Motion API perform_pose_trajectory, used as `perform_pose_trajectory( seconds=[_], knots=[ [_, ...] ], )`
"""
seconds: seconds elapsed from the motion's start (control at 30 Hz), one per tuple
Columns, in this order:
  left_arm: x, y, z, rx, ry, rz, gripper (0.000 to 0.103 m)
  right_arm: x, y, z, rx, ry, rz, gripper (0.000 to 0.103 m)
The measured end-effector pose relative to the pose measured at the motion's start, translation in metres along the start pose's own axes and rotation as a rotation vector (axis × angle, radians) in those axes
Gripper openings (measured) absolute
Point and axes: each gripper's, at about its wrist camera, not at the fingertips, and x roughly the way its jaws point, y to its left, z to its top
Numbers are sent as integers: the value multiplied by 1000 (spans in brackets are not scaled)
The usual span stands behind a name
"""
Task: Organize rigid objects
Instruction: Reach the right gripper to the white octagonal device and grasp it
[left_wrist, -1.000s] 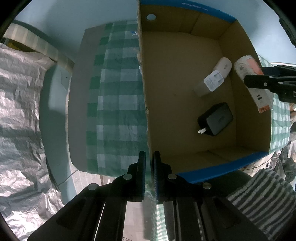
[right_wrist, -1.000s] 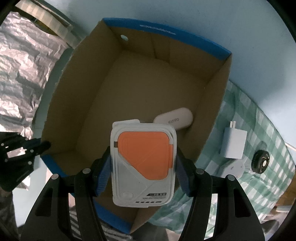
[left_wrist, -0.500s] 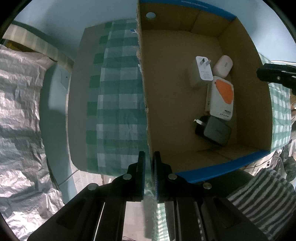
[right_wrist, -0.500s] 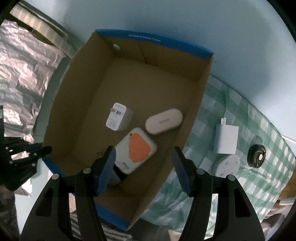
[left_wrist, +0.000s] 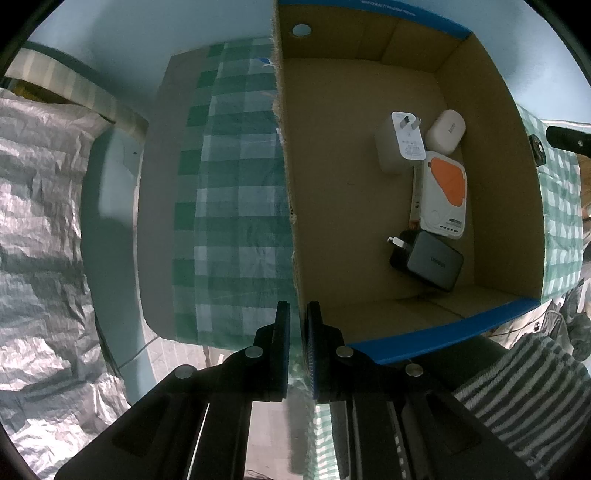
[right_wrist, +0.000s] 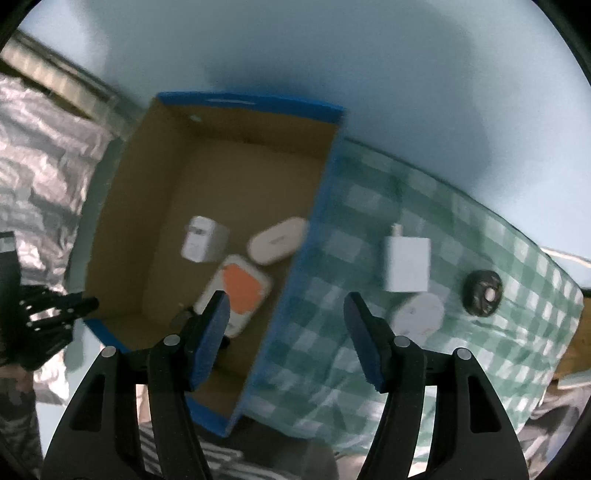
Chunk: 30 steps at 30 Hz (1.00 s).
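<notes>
A cardboard box with a blue rim (left_wrist: 495, 317) stands on the green checked cloth. Inside lie a white-and-orange power bank (left_wrist: 443, 199), a white plug adapter (left_wrist: 400, 147), a white oval case (left_wrist: 445, 131) and a dark grey charger (left_wrist: 430, 260). My left gripper (left_wrist: 297, 306) points straight down, shut on the box's left wall. My right gripper (right_wrist: 286, 299) hangs open and empty above the box's right wall (right_wrist: 317, 206). To its right on the cloth lie a white charger (right_wrist: 406, 264), a round white plug (right_wrist: 419, 317) and a black round object (right_wrist: 482, 293).
The green checked cloth (left_wrist: 236, 206) covers the table on both sides of the box. Crinkled silver sheeting (left_wrist: 40, 229) lies beyond the table's left edge. A grey striped fabric (left_wrist: 517, 391) shows near the box's front corner. A pale blue wall (right_wrist: 332, 55) stands behind.
The right gripper let go of the power bank, which now lies in the box; the adapter and the dark charger shifted. The right gripper has since moved right, towards the cloth. The left gripper stayed put.
</notes>
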Motion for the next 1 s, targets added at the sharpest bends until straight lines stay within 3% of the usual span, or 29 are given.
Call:
perform_pose_trajectory(
  seconds=[0.53,1.0],
  knots=[
    [0,-2,-1,-7,5,-2,10,47,-114,-15,305,108,-55,69],
    [0,-1,-2,-6,12,-4,10,105,-165,-30,595,169,-11,71]
  ],
)
